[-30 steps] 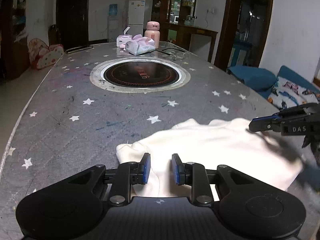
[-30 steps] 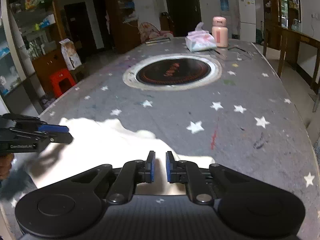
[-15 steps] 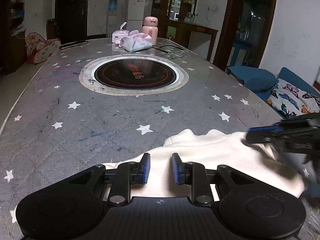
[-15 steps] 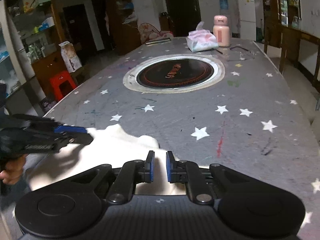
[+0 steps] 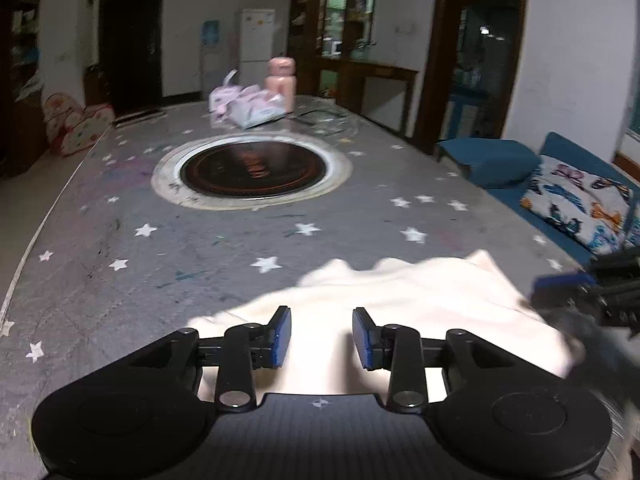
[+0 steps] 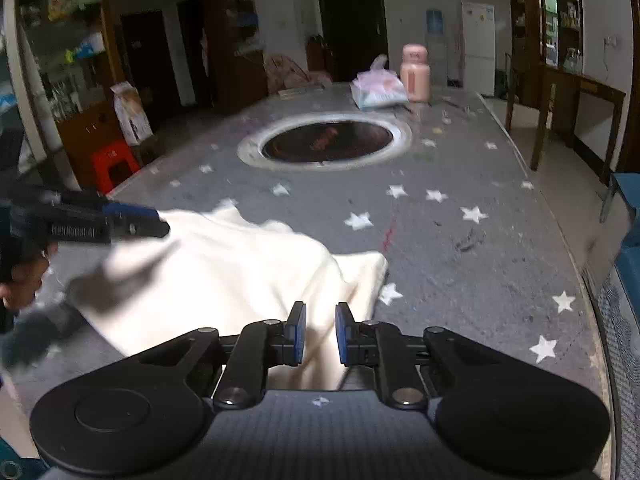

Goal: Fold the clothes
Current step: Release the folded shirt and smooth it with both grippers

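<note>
A cream-white garment (image 5: 400,304) lies bunched on the grey star-print table (image 5: 160,280) near its front edge. My left gripper (image 5: 321,338) hovers over the garment's left part with its blue pads apart and only flat cloth showing through the gap. In the right wrist view the garment (image 6: 224,280) rises in a ridge toward my right gripper (image 6: 320,334), whose pads stand close together with cloth pinched between them. Each gripper shows in the other's view: the right gripper (image 5: 580,292) at the garment's right edge, and the left gripper (image 6: 132,224) above the garment's left side, casting a shadow on it.
A round dark hotplate (image 5: 252,168) is set into the table's middle. A pink bottle (image 5: 280,84) and tissue packs (image 5: 248,108) stand at the far end. A blue sofa with a butterfly cushion (image 5: 576,208) is at the right, a red stool (image 6: 114,164) at the left.
The left pads have spread wider apart. The garment has bunched up and its right part now lifts toward the right gripper. Both views are blurred by motion.
</note>
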{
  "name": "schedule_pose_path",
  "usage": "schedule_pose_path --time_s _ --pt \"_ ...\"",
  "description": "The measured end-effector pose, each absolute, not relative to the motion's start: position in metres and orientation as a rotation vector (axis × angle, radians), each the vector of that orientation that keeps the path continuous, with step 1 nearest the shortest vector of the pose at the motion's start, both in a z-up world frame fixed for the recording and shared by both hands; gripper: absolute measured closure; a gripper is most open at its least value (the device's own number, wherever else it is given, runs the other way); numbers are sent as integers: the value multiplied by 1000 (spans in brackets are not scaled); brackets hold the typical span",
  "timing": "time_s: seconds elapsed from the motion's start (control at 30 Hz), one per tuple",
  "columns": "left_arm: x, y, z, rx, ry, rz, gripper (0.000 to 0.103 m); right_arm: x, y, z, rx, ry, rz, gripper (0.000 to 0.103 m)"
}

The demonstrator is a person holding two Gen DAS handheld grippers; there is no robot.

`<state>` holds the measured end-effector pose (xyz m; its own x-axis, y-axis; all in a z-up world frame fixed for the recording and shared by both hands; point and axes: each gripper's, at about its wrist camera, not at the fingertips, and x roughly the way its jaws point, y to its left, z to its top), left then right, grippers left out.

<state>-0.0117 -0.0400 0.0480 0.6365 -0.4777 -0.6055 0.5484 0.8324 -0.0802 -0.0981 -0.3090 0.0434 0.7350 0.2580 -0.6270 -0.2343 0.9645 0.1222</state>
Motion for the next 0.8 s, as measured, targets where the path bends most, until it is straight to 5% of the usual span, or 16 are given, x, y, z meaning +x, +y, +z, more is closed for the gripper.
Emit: schedule_pose_path --time_s 0.33,0.4,0.8 --pt "-57 -58 26 178 682 -668 64 -119 -293 33 4 683 315 87" --pt "-57 -55 23 173 689 -659 64 -121 -294 27 11 693 309 76" --pt "-57 -23 23 60 708 -566 64 -128 -265 38 -24 634 412 76"
